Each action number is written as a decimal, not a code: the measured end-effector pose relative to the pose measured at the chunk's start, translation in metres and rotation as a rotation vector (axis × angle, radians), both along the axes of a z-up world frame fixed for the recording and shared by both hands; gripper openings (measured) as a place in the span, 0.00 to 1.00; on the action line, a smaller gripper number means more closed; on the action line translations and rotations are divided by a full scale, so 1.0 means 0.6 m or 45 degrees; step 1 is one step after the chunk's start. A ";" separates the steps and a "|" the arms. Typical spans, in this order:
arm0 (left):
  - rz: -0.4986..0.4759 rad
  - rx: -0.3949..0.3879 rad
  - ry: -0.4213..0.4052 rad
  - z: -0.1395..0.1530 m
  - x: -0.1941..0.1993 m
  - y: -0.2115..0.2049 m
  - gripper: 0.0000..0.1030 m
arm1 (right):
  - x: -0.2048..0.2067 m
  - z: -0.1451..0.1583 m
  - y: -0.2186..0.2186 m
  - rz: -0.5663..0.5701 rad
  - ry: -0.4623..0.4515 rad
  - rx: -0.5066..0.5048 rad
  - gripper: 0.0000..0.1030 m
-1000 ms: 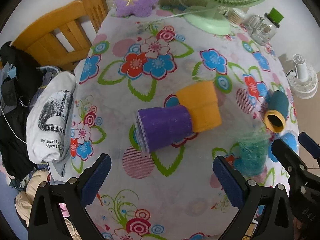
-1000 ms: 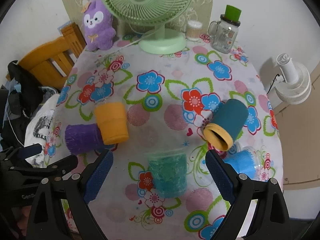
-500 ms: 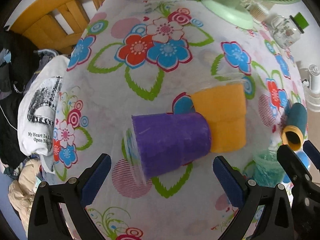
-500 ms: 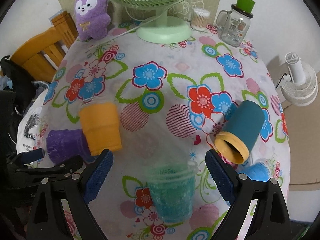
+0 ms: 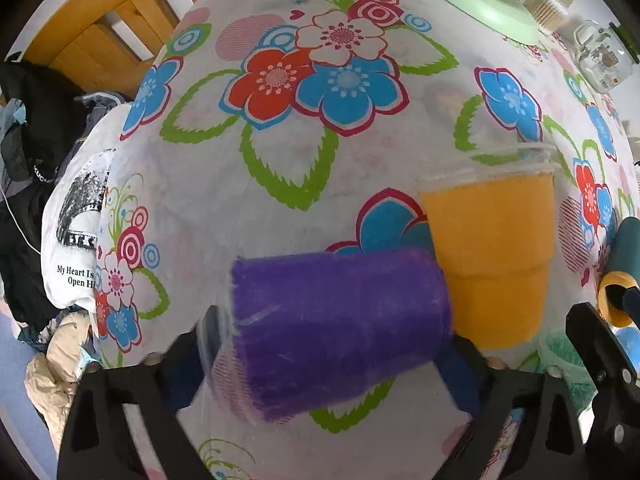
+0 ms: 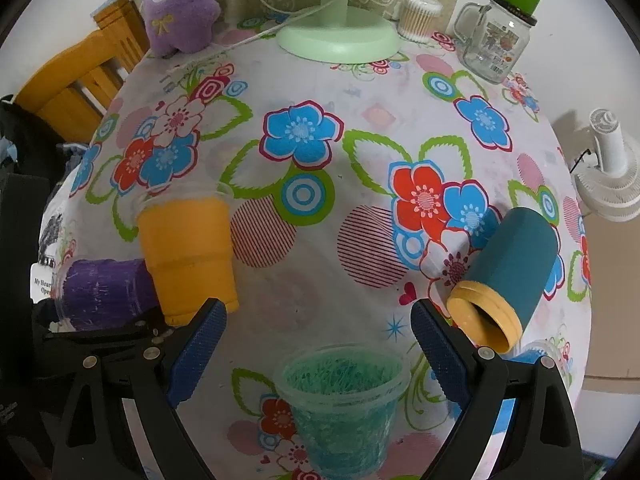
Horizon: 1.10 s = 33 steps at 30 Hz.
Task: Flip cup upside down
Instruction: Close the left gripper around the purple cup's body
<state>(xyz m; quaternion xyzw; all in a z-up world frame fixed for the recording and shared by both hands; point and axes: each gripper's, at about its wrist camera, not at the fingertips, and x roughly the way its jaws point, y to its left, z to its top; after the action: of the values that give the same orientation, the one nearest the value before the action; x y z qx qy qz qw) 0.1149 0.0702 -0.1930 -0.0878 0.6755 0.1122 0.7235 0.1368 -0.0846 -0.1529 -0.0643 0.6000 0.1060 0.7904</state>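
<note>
Left wrist view: purple fuzzy-lined clear plastic cup (image 5: 340,328) lying sideways on floral tablecloth (image 5: 280,120), between spread fingers of left gripper (image 5: 328,364), touching orange cup (image 5: 492,256). Right gripper (image 6: 316,340) open, straddling upright teal shred-filled clear cup (image 6: 344,404).

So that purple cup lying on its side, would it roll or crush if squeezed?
The purple cup looks like thin clear plastic, so probably light and squashable. Lying sideways, it could roll, though the orange cup against it may block that. The left gripper straddles it.
</note>
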 end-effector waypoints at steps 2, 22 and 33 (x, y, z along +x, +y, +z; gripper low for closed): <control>0.023 -0.002 -0.006 0.008 0.000 -0.001 0.79 | 0.002 -0.001 -0.001 0.011 0.004 -0.001 0.92; 0.464 0.021 -0.089 0.041 -0.110 -0.017 0.74 | -0.016 0.028 0.014 0.316 -0.019 0.047 0.92; 0.602 -0.018 -0.086 0.038 -0.154 -0.066 0.73 | -0.039 0.032 0.002 0.481 -0.033 0.054 0.92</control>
<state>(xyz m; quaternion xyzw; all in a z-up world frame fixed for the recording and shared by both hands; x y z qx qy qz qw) 0.0227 0.0307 -0.1703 -0.2523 0.6124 0.2707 0.6986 0.1137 -0.0833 -0.1338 -0.1605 0.5646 0.2641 0.7653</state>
